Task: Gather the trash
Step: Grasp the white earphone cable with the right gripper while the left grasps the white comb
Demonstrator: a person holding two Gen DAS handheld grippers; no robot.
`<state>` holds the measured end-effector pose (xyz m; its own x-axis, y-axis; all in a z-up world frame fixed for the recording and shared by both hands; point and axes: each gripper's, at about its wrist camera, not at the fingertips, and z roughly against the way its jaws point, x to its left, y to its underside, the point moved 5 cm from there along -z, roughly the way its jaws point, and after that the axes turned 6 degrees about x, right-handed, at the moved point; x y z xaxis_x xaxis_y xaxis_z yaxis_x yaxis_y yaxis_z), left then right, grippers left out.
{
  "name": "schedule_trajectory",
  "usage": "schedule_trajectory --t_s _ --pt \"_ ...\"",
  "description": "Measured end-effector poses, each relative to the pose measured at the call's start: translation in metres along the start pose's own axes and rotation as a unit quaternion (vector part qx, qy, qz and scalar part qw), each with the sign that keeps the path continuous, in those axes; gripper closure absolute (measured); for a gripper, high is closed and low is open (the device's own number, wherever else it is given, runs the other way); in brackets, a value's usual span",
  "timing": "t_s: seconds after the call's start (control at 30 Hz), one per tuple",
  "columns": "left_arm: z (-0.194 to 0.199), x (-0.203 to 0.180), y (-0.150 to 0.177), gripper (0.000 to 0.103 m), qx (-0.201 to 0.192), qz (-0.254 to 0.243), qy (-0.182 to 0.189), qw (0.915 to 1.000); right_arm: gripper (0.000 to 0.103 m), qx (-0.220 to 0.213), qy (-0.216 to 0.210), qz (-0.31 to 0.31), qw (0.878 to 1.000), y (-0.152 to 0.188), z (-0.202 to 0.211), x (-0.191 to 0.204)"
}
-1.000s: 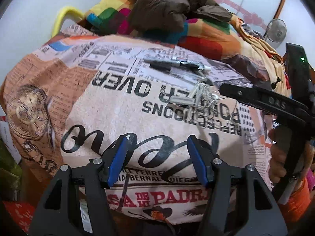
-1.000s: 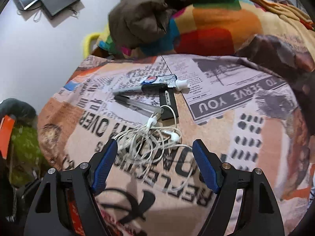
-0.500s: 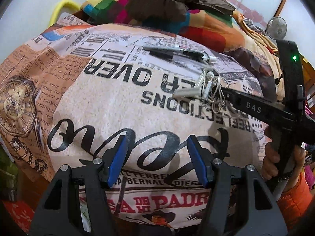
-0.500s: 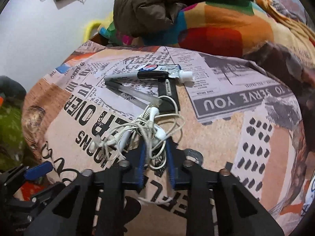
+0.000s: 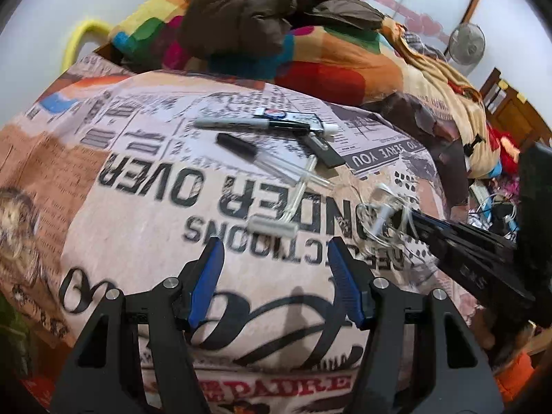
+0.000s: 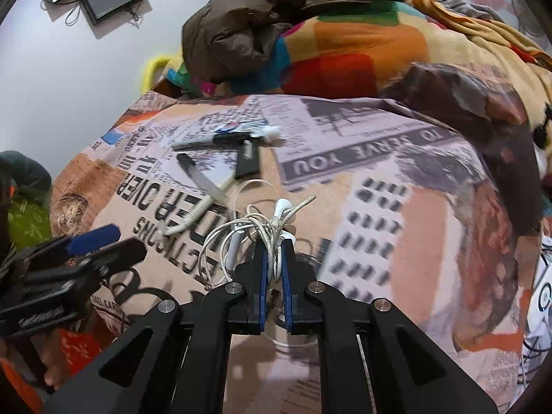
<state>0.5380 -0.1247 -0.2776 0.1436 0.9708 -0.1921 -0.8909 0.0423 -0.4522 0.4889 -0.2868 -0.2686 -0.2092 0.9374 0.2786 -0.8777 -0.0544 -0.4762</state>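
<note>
Partly blurred, the tangle of white earphones (image 6: pixel 262 231) sits pinched in my right claw (image 6: pixel 273 258); its cord ends are lost. My left claw (image 5: pixel 276 276) gapes empty; one marker (image 5: pixel 241 123) lies beyond.

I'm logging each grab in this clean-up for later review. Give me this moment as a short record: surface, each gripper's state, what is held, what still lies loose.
surface: newspaper-print blanket
right gripper: shut on the tangled white earphones
left gripper: open, nothing between its jaws
loose items: marker pen, toothpaste tube, black flat case, clear tube with black cap, white plastic stick
background: brown jacket on a colourful quilt
</note>
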Motion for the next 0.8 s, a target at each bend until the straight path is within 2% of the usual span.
schedule_trajectory --t_s 0.17,0.27,0.37,0.43,0.53,0.7,0.8 --pt "-0.019 -0.015 -0.005 0.041 -0.016 -0.046 -0.051 0.9975 0.096 -0.005 0.009 -0.016 1.0 0.008 0.002 -0.016" --pt "-0.03 -0.017 -0.008 0.042 -0.021 -0.055 -0.062 0.9963 0.096 -0.003 0.003 -0.026 1.0 0.011 0.001 -0.022" --pt "-0.039 -0.019 -0.008 0.054 -0.011 -0.064 -0.052 0.9966 0.096 -0.005 -0.003 -0.026 1.0 0.011 0.003 -0.022" --pt "-0.04 -0.021 -0.008 0.055 -0.017 -0.071 -0.06 0.9955 0.096 -0.01 -0.005 -0.022 1.0 0.011 0.005 -0.02" --pt "-0.04 -0.022 -0.008 0.074 -0.022 -0.082 -0.076 0.9935 0.096 -0.014 -0.006 -0.016 1.0 0.011 0.009 -0.015" --pt "-0.027 -0.025 -0.006 0.09 -0.024 -0.084 -0.047 0.9951 0.096 -0.022 -0.004 -0.009 1.0 0.011 0.018 -0.008" --pt "-0.018 -0.029 -0.003 0.09 -0.019 -0.077 -0.025 0.9965 0.096 -0.028 -0.007 -0.009 1.0 0.009 0.027 -0.004"
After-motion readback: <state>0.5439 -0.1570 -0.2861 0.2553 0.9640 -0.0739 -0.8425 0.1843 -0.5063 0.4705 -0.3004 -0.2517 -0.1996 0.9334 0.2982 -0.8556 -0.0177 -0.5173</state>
